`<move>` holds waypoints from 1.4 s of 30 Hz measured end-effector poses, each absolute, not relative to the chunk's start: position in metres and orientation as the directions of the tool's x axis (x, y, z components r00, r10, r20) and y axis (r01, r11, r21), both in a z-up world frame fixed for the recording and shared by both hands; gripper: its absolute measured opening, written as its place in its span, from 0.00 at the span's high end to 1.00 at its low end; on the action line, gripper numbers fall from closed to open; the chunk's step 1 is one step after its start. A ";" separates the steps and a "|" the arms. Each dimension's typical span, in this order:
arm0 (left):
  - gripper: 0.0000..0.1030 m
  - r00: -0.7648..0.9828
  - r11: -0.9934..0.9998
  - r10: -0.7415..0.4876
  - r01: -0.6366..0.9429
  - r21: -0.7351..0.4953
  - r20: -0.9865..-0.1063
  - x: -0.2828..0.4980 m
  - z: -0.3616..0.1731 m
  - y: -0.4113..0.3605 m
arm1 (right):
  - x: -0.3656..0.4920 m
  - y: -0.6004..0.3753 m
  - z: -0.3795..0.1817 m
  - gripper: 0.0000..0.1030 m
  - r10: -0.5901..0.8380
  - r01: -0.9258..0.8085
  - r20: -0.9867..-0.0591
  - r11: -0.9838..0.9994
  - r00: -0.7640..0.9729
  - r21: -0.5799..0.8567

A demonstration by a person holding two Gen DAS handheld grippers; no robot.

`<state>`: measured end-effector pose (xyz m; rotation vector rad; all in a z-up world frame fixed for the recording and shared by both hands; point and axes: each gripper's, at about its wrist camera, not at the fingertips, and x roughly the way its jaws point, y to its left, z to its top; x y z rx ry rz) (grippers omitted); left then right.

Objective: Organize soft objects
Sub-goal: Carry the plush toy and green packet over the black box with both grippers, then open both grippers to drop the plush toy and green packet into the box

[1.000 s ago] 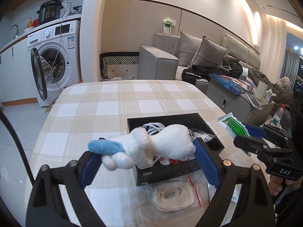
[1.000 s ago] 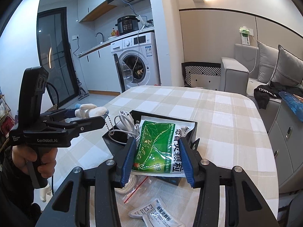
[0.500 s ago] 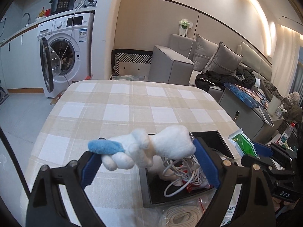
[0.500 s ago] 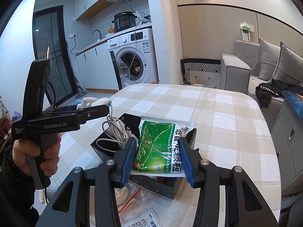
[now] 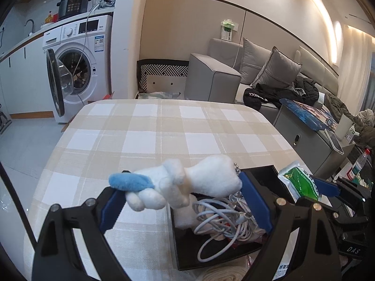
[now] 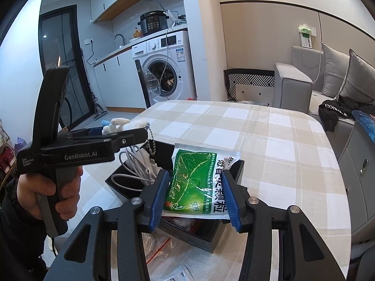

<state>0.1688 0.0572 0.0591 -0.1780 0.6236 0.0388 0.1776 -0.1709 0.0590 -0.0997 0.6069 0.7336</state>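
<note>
A white plush toy with a blue ear and a bead chain hangs sideways between the pads of my left gripper, which is shut on it, left of and above a black box. White cables fill the box. My right gripper is shut on a green herbal packet, held over the near right part of the box. The right wrist view shows the left gripper from the side with the plush toy past the box's left corner. The right gripper with the packet shows at the left view's right edge.
A beige checked cloth covers the table. In front of the box lie a clear bag with a coiled cord and a white sachet. A grey cabinet stands by the table's right edge. A washing machine and sofa stand beyond.
My left gripper has carried the plush toy from over the box to its left side. My right gripper has moved forward, so the packet now hangs over the box.
</note>
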 end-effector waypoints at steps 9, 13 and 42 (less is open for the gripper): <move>0.11 0.842 0.997 -0.004 -0.037 -0.064 -0.539 0.163 0.101 0.054 | 0.185 -0.180 0.101 0.55 0.610 -0.650 -0.503 0.750 0.612 0.120; 0.11 0.827 0.999 0.001 -0.032 -0.044 -0.562 0.172 0.096 0.055 | 0.191 -0.174 0.094 0.55 0.607 -0.654 -0.531 0.746 0.591 0.125; 0.11 0.713 0.996 -0.067 0.086 -0.007 -0.698 0.199 0.031 0.021 | 0.219 -0.145 0.035 0.51 0.553 -0.668 -0.666 0.737 0.501 0.109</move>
